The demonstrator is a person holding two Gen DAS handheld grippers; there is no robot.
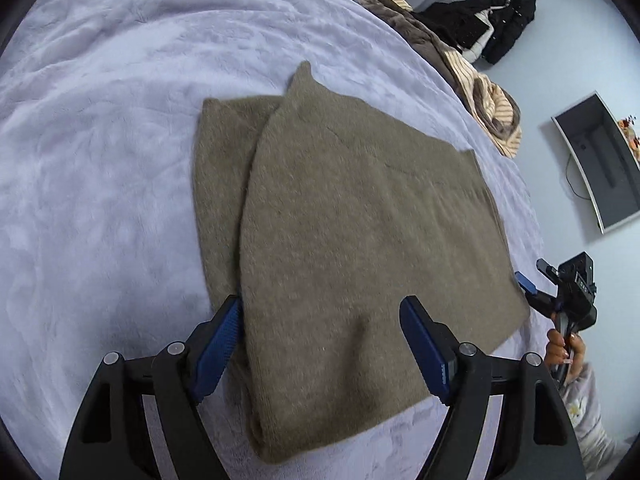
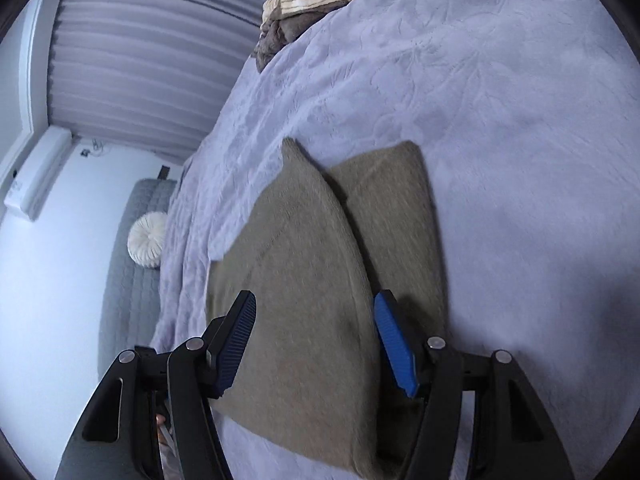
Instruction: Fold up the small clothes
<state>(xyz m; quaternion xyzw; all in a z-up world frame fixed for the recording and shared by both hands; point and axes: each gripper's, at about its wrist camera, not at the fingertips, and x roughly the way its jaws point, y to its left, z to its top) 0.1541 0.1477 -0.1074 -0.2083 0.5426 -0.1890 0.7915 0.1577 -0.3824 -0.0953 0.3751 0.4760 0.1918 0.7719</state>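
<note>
Right now we hold both claws over a taupe knitted garment (image 1: 352,216) that lies flat on the lavender bedspread (image 1: 100,140) of a bed. It is folded over itself: a wide upper layer covers most of it, and a narrower strip of the lower layer shows along one side. Our left claw (image 1: 320,344) stands spread above the near end of the garment; its left pad sits just at the edge of the upper layer, its right pad over the middle of the cloth, and neither pad pinches the knit. Our right claw (image 2: 316,340) is spread too, with the upper layer's near part between its blue pads (image 2: 394,344); whether the pads touch the cloth we cannot tell, but they do not clamp it. In the left wrist view the right claw (image 1: 536,284) shows just beside the garment's right edge, with our hand (image 1: 560,346) on its handle.

Well apart, at the far edge of the bed, a heap of brown and cream-striped clothes (image 1: 480,80) lies bunched. Beyond it dark garments (image 1: 496,24) hang by the wall. Beside the bed a grey quilted bench (image 2: 136,264) carries a round white cushion (image 2: 147,240)
</note>
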